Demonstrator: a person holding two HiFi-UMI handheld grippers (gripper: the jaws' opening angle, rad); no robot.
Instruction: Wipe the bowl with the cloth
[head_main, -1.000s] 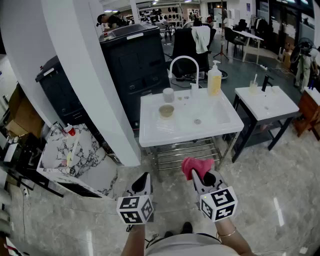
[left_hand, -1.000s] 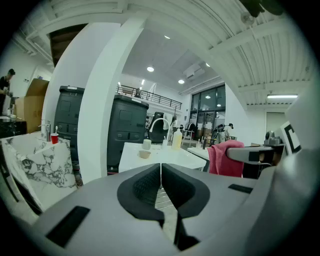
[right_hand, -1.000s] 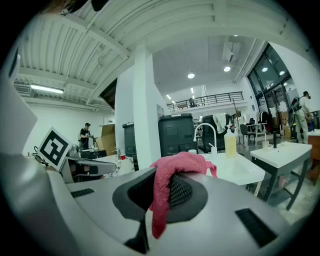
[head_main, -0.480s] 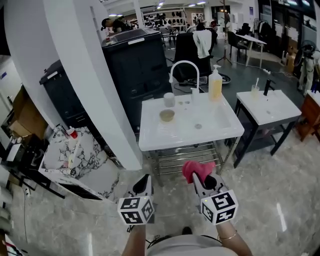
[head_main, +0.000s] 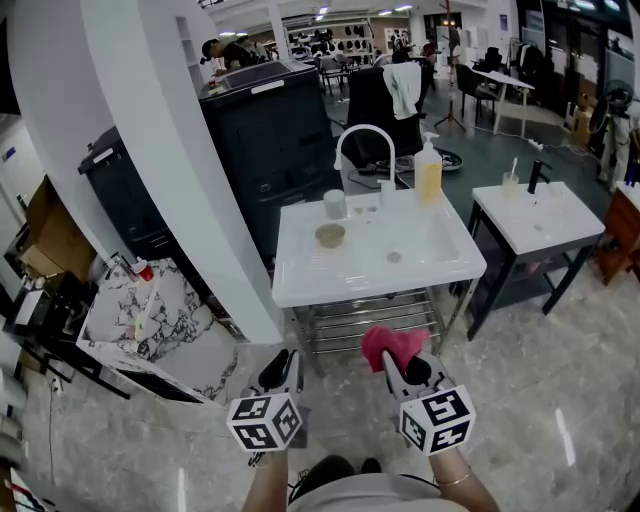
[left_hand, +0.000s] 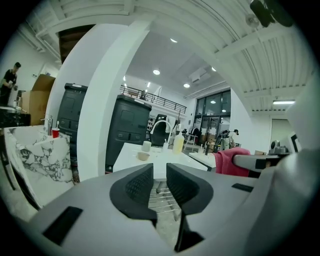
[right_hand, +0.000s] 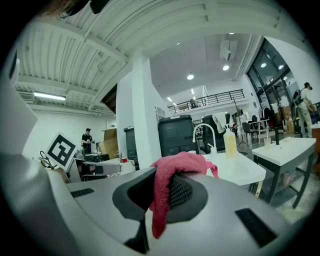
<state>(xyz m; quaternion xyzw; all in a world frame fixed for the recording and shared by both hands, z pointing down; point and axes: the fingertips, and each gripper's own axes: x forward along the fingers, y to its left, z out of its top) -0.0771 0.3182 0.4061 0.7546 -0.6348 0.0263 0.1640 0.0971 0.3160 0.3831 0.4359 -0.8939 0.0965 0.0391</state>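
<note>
Here, the bowl (head_main: 330, 235) lies well ahead on the desk (head_main: 372, 284) — nearer the left gripper (head_main: 283, 362), its fingers (left_hand: 137, 186) just opened narrowly, empty; the right gripper (head_main: 392, 360) clamps the cloth (head_main: 390, 342).

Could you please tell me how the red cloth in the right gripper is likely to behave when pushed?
Probably floppy: the cloth droops over the right gripper and hangs limp between its jaws. It looks light and thin, so it would likely bunch rather than slide; its loose end may trail.
</note>
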